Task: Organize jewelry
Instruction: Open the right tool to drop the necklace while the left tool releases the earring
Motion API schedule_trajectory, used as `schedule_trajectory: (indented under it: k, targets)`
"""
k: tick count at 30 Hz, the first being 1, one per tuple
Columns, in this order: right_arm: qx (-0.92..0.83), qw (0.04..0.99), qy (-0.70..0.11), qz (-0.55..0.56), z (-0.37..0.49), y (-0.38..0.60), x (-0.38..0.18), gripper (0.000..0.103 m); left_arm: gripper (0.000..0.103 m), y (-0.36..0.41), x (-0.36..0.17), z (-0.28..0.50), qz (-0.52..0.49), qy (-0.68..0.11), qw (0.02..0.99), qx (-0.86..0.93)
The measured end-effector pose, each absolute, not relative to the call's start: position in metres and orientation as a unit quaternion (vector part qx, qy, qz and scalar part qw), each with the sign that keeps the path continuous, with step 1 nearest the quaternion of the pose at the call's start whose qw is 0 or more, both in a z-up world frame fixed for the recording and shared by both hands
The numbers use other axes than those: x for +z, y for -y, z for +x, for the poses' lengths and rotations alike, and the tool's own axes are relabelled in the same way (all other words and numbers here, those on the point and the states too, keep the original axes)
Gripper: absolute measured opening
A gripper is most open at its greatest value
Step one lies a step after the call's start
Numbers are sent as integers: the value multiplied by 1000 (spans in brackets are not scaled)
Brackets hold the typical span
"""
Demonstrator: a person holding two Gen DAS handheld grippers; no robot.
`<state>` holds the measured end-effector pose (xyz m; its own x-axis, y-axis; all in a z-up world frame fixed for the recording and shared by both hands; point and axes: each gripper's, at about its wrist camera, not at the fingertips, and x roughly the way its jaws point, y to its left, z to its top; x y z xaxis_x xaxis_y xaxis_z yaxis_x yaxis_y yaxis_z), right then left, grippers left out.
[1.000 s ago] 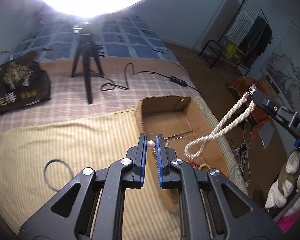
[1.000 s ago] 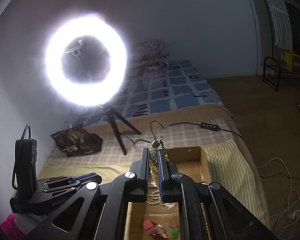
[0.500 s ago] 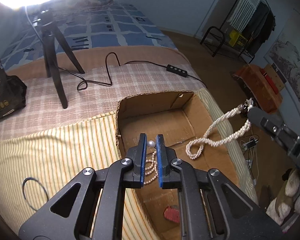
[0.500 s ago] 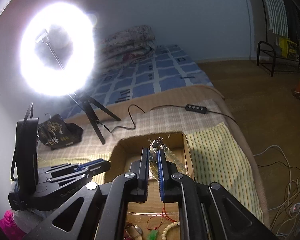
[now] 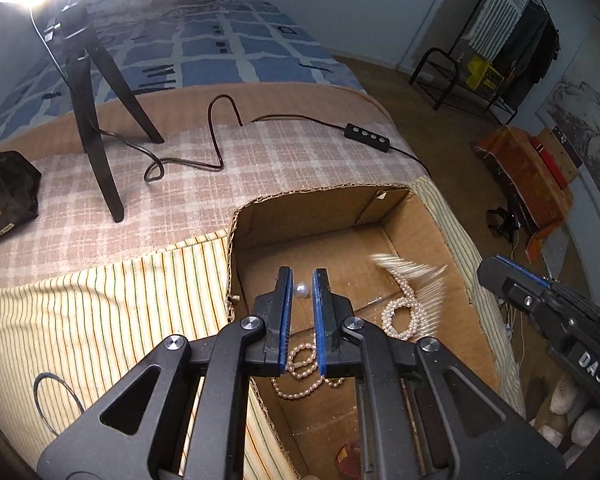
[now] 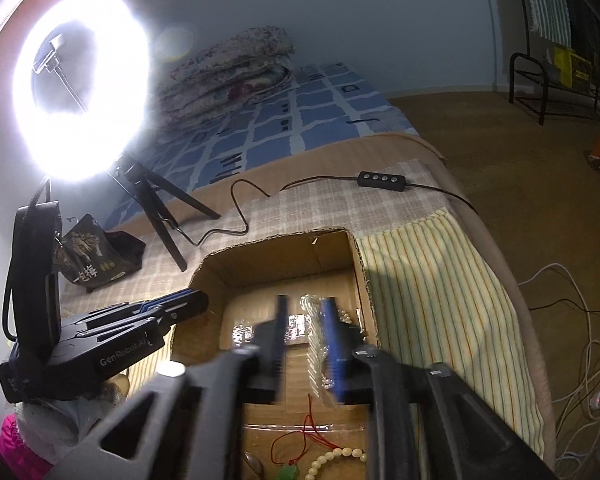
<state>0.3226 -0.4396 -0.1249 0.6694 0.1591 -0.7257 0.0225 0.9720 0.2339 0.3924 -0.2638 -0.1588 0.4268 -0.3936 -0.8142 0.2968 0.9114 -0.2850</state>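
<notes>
My left gripper [image 5: 302,280] hangs over the open cardboard box [image 5: 320,200]. A single white pearl [image 5: 301,290] sits between its tips, and the pearl strand [image 5: 300,364] below it pools on the box floor. Its jaws are opening, with the pearl still between the pads. My right gripper [image 6: 306,308] is blurred and its jaws are opening wide. A twisted cream bead rope [image 6: 314,340] is slipping down between them, untouched by the pads. In the left wrist view this rope [image 5: 402,316] drops into the box, its top blurred, left of the right gripper [image 5: 500,264].
The box [image 6: 276,240] lies on a striped cloth on a bed. It also holds a cream bead bracelet [image 6: 332,460] and a red cord with a green pendant [image 6: 288,470]. A ring light tripod [image 5: 96,120], its cable controller [image 5: 366,136] and a black bag [image 5: 4,196] stand behind.
Both grippers sank toward the box. The right gripper went from shut on the bead rope to open, and the rope fell in. The pearl strand now rests on the box floor.
</notes>
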Motion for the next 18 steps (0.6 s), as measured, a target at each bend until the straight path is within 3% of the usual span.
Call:
schedule_trajectory:
  k: [2,3,6,18]
  targets:
    - [28,908,-402,111,322,440,-123,39,30,262,-157,391,-50,-492,845,-204]
    - [26,908,-402,111,322,440,-123,41,33,260,-155,390,-50,-488,848,-203]
    - [19,911,-398,110,320,440,-119,54,33,256,-151,388,-50,-484,850,-200]
    - [22,916,-389,100,308,427,-97,54,33,227,-124,370,-48,-467,863,-185]
